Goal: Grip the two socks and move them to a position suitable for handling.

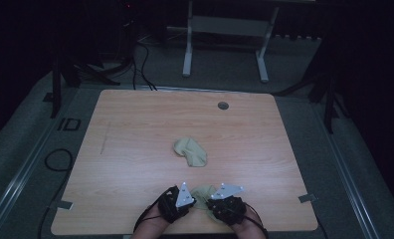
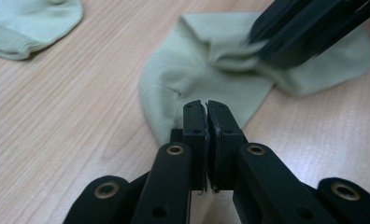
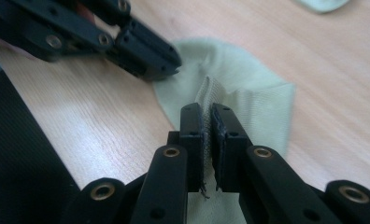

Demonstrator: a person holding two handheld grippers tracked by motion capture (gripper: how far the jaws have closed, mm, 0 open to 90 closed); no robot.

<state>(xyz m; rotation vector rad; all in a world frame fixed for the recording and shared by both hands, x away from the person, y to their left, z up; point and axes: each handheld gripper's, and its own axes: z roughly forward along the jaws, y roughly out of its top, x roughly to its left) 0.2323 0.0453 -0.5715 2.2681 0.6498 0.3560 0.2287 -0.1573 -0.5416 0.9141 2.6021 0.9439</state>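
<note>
A pale green sock (image 1: pixel 203 191) (image 2: pixel 206 60) (image 3: pixel 248 88) lies flat near the table's front edge, between my two grippers. My left gripper (image 1: pixel 195 198) (image 2: pixel 206 105) (image 3: pixel 170 65) is shut at the sock's near edge, with the fabric running under its tips. My right gripper (image 1: pixel 210 200) (image 3: pixel 208 108) (image 2: pixel 262 49) is shut on a raised pinch of the sock's ribbed fabric, which stands up between its jaws. A second pale green sock (image 1: pixel 190 152) (image 2: pixel 29 23) (image 3: pixel 323 3) lies crumpled at the middle of the table, apart from both grippers.
The wooden table (image 1: pixel 135 129) has a round cable hole (image 1: pixel 223 105) at the back. Its front edge runs just under the person's hands (image 1: pixel 152 226). A white desk frame (image 1: pixel 225 30) and floor cables (image 1: pixel 140 64) lie beyond the table.
</note>
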